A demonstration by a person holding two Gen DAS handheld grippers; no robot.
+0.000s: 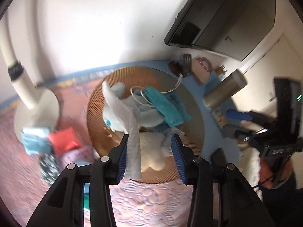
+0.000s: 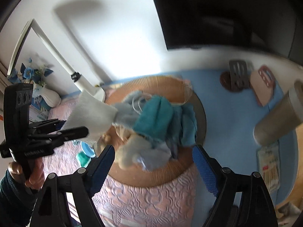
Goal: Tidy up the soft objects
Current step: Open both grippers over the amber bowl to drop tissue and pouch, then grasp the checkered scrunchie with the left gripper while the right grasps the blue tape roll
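A round woven basket (image 1: 189, 102) (image 2: 170, 176) holds a pile of soft things: a teal cloth (image 1: 164, 106) (image 2: 153, 119), pale blue fabric (image 1: 149, 115) and a cream plush (image 1: 151, 151). My left gripper (image 1: 149, 147) hangs over the basket's near side with its jaws apart; a grey-white cloth strip (image 1: 130, 132) drapes against its left finger. In the right wrist view the left gripper (image 2: 73, 126) has that white cloth (image 2: 92, 113) at its tips. My right gripper (image 2: 153, 158) is open and empty above the basket's near rim; it also shows in the left wrist view (image 1: 233, 123).
A red pouch (image 1: 64, 140), a teal packet (image 1: 34, 140) and a patterned cloth (image 1: 47, 166) lie left of the basket on the pink quilted cover (image 1: 147, 204). A metal cylinder (image 1: 225, 90), brown wallet (image 1: 202, 70) and lamp base (image 1: 36, 109) stand around it. A monitor (image 1: 217, 17) hangs behind.
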